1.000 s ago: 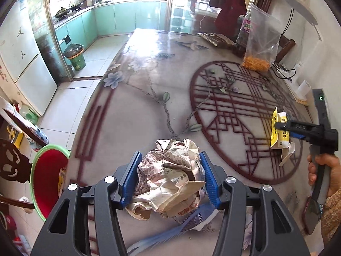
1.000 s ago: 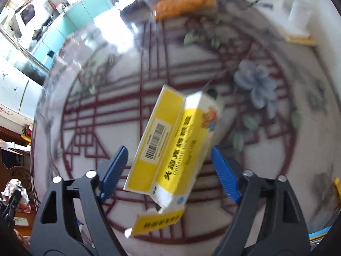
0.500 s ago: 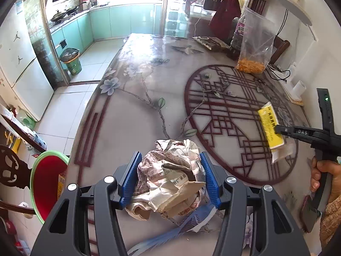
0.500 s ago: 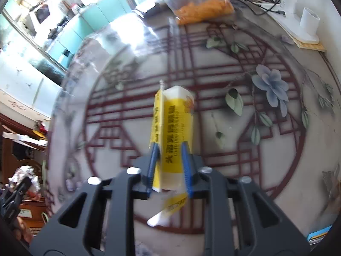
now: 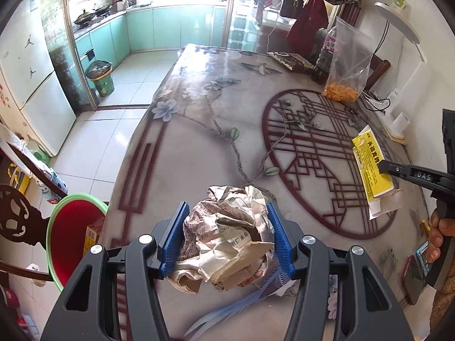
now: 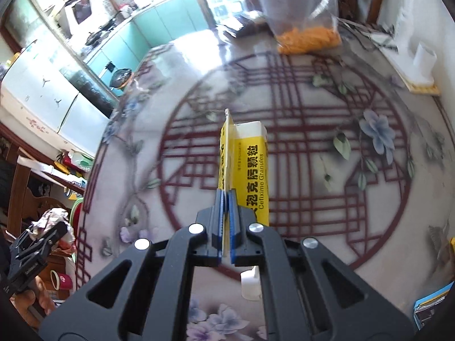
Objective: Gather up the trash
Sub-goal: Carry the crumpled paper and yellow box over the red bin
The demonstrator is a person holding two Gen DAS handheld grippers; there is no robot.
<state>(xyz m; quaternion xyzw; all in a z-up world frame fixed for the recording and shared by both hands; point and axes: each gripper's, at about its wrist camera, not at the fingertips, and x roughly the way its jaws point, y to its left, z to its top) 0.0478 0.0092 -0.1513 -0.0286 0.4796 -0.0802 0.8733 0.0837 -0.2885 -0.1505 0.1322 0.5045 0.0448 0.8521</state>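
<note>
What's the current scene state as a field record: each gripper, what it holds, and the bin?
left gripper: shut on crumpled newspaper wad
right gripper: shut on flattened yellow medicine box, lifted off the table
bin: red basin with green rim, beside the table's left edge, a small box already inside
other: clear bag of orange snacks on table

yellow box (image 6: 250, 167) lower end hidden behind right claw (image 6: 226, 199), far table (image 6: 327, 91) blurred
</note>
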